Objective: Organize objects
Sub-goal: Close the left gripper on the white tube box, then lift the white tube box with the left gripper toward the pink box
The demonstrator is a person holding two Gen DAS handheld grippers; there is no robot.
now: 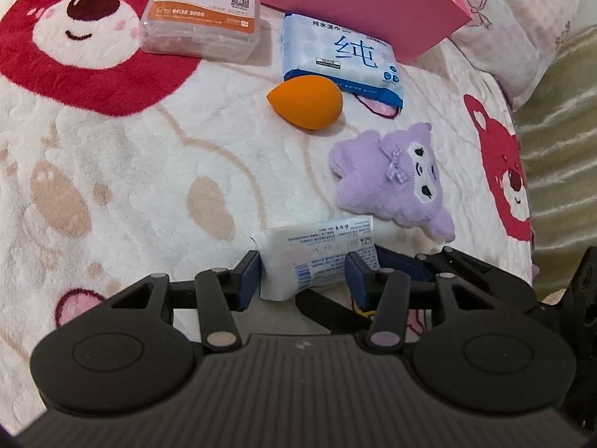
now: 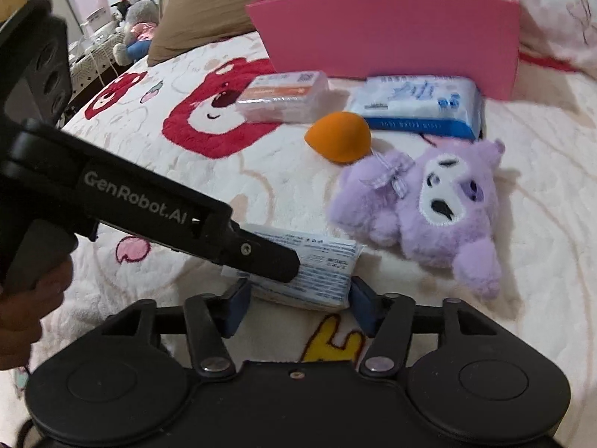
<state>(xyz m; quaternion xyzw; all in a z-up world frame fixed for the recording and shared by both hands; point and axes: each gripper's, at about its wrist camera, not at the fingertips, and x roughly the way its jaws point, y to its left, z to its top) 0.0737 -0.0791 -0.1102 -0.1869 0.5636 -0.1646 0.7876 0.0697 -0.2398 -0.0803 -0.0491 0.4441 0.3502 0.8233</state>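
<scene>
A bed covered by a white fleece blanket (image 1: pixel 130 171) printed with red bears carried everything. Going left to right across the left wrist view: a clear plastic box (image 1: pixel 201 22) with an orange label lay toward the far left part of the bed, over a bear's face. Next came an orange egg-shaped sponge (image 1: pixel 305 100), just in front of a blue-and-white wipes pack (image 1: pixel 341 58). A pink bag (image 2: pixel 391 33) stood upright behind them, its front edge touching the wipes pack. To the right lay a purple plush (image 1: pixel 395 183), face up, well apart from the box.

Nearest the cameras sat a small white tissue pack (image 1: pixel 317 257) with blue print, on the blanket in front of the plush.

The left tool (image 1: pixel 304 274) pinched the tissue pack, its blue pads pressed against the pack's two sides. In the right wrist view it reached in from the left, and a hand (image 2: pixel 26 310) gripped its handle at the left edge.

The right tool (image 2: pixel 298 302) stood with its pads either side of the same pack. Its jaws looked spread slightly wider than the pack; whether the pads touched it could not be told.
</scene>
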